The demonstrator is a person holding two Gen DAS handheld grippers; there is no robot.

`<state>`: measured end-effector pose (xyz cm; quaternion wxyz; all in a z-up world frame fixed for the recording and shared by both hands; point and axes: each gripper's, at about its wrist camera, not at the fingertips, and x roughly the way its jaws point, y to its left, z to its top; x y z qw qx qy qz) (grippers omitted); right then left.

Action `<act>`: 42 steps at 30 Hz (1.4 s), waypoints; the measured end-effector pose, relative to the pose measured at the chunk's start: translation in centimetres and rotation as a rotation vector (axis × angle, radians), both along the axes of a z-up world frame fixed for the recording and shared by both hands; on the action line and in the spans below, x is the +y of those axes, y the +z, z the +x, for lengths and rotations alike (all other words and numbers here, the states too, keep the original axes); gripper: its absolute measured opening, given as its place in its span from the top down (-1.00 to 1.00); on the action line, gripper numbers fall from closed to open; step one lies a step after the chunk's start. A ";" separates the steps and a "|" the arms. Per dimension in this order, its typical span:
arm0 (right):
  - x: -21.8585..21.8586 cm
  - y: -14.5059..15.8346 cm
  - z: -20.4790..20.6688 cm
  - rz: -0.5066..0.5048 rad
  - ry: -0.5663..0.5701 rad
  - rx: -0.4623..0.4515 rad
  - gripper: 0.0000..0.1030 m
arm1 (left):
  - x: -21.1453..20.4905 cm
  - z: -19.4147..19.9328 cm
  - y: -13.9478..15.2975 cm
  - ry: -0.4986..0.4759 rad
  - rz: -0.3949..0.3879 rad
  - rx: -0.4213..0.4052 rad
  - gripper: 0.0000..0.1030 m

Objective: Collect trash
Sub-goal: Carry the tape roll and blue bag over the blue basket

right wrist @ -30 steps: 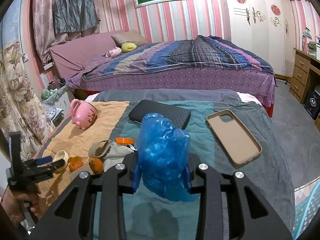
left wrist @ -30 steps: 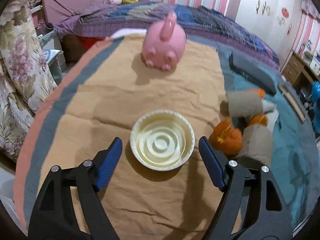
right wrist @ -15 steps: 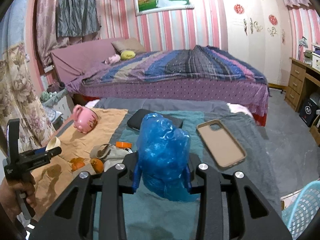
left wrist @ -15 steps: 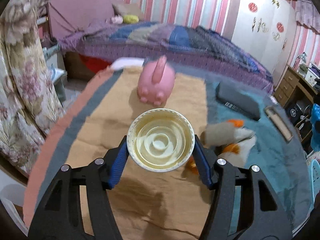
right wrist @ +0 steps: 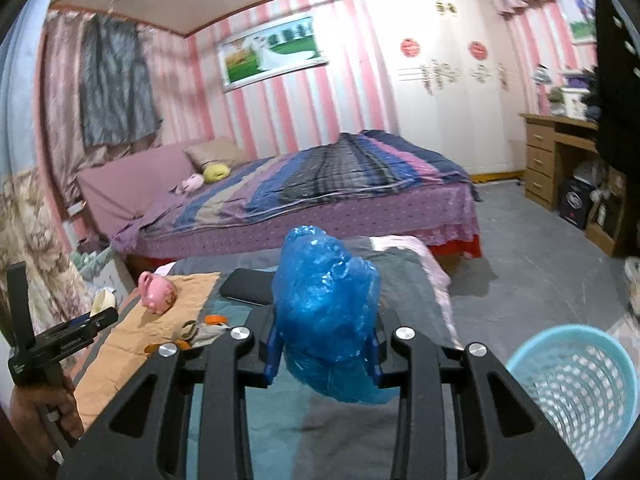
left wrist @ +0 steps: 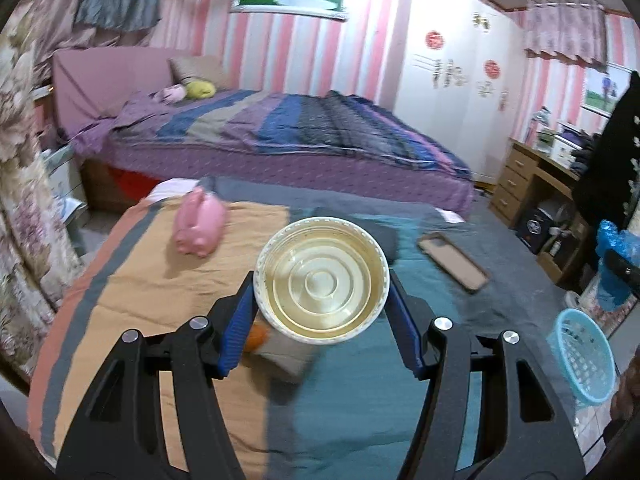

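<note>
Bed (right wrist: 320, 184): largest item, against the striped wall, under a striped purple and blue quilt; a pillow and two soft toys at its head.
Wardrobe (right wrist: 448, 92): white, red round decals on its doors, right of the bed.
Work surface (left wrist: 360, 400): covered in teal, grey and orange cloth; the orange cloth lies on its left part.
Desk (right wrist: 560, 156): wooden with drawers, against the right wall, clutter on top.
Basket (right wrist: 576, 392): light blue, open lattice wall, on the floor to the right of the work surface, below the right gripper's level.
Right gripper (right wrist: 324, 356): blue pads closed narrowly on the blue plastic bag (right wrist: 326, 312), which bulges above and below them, held over the near right part of the work surface.
Left gripper (left wrist: 322, 316): jaws roughly half open and pressed on opposite sides of the cream paper bowl (left wrist: 322, 280); bowl clear of the cloth, its open inside facing the camera, ringed base visible. Seen small in the right wrist view at far left, a hand (right wrist: 44, 412) on its handle.
Pink mug (left wrist: 200, 226): pig-shaped, lying on its side on the orange cloth.
Black pouch (right wrist: 248, 286): flat on the cloth behind the bag.
Phone case (left wrist: 454, 262): tan, flat on the teal cloth, right of the bowl.
Scraps (right wrist: 192, 336): crumpled grey-brown paper and orange peel pieces, on the cloth beneath the bowl.
</note>
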<state>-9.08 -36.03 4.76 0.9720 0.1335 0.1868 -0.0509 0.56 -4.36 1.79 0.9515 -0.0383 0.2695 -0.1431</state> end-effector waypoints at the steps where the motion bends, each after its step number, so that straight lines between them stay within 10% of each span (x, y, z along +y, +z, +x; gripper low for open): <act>1: -0.9 0.5 -0.5 0.002 -0.012 -0.017 0.35 | -0.6 -0.3 0.1 -0.011 0.000 -0.004 -0.17; 25: -15.5 3.5 -9.9 -0.025 -0.364 -0.020 0.35 | -26.7 -5.9 2.4 -0.454 -0.028 0.003 -0.17; 42: -19.5 2.7 -11.3 0.015 -0.435 -0.020 0.35 | -32.6 -7.7 2.0 -0.553 -0.005 0.025 -0.17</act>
